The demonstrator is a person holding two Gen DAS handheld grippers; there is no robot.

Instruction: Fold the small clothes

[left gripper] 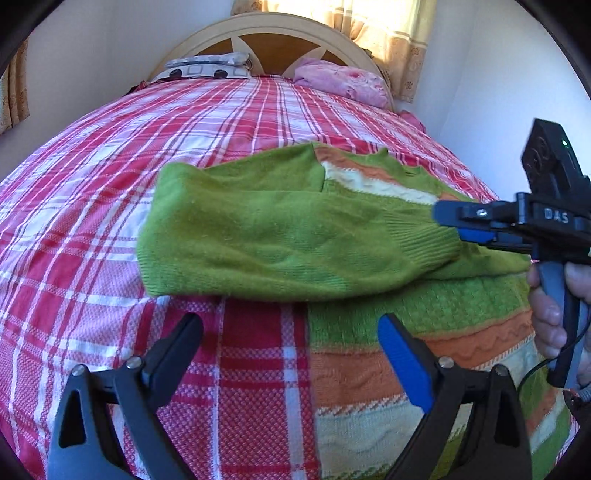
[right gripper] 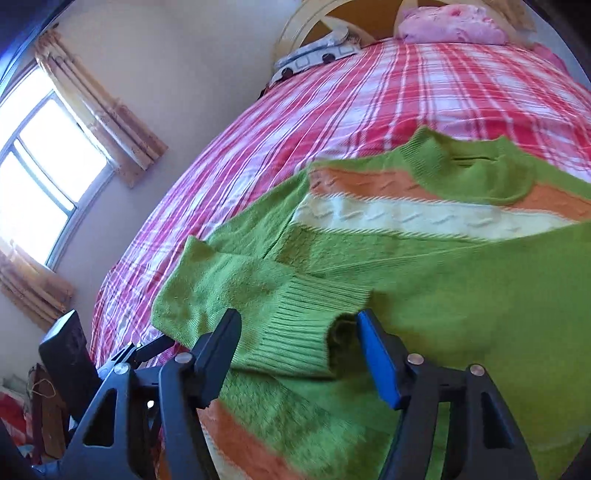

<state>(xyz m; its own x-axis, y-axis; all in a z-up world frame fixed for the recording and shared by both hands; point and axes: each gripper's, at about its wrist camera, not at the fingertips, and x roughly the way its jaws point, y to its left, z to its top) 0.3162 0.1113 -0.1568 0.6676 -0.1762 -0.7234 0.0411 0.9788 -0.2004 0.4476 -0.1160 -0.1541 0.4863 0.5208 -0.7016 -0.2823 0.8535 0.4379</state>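
A small green sweater (left gripper: 280,229) with orange and cream stripes lies on the red plaid bed; it also shows in the right wrist view (right gripper: 424,266). Its left sleeve is folded across the body, ribbed cuff (right gripper: 303,325) toward the right. My left gripper (left gripper: 291,350) is open and empty, low over the sweater's left edge and the bedspread. My right gripper (right gripper: 299,350) is open, its fingers astride the ribbed cuff; in the left wrist view it (left gripper: 461,225) reaches in from the right at the cuff.
The plaid bedspread (left gripper: 147,166) covers the whole bed. A patterned pillow (left gripper: 210,68) and a pink bundle (left gripper: 343,81) lie by the headboard (left gripper: 273,26). A curtained window (right gripper: 48,155) is on the left wall.
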